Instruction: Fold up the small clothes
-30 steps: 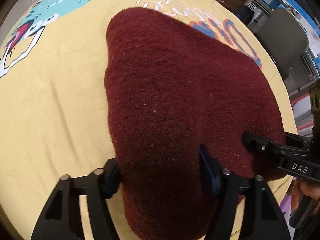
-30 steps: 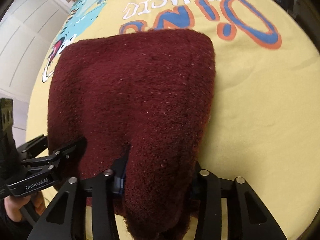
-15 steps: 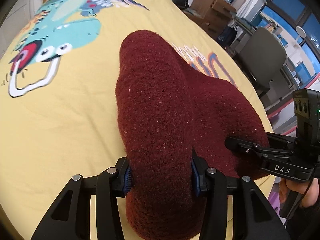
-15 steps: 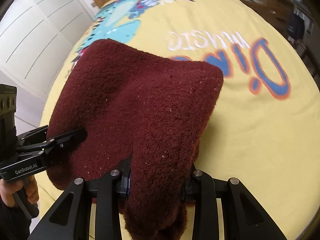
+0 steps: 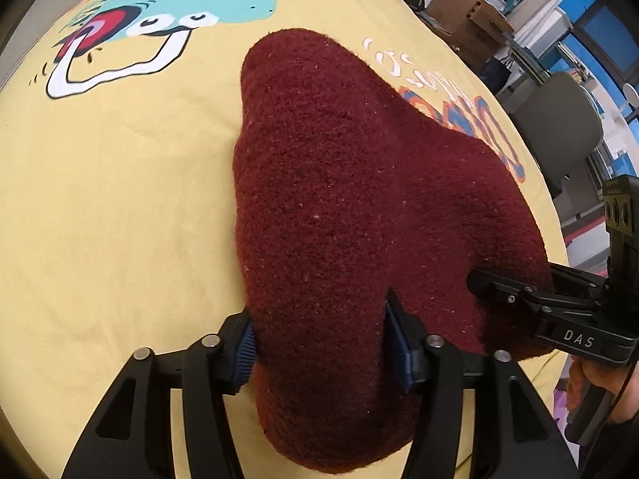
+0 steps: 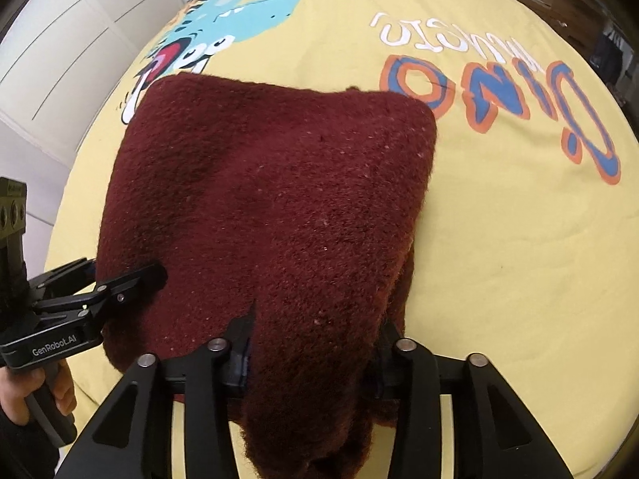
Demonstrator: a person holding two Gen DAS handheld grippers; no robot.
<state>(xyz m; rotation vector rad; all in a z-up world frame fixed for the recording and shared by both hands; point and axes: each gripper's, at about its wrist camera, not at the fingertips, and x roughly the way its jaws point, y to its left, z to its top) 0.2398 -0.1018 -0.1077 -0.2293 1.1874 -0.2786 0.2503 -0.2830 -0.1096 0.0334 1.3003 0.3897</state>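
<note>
Both jaw pairs are opening with cloth between them: the left gripper [image 5: 319,339] and right gripper [image 6: 311,353] each straddle a near corner of the maroon garment [image 5: 359,207], pads seemingly easing off it. The garment, thick and fuzzy (a fleecy knit), lies doubled on the yellow sheet [image 5: 120,199], beside its dinosaur print [image 5: 159,20]. A fold looks just laid; next, withdraw cleanly and smooth the rounded hump
</note>
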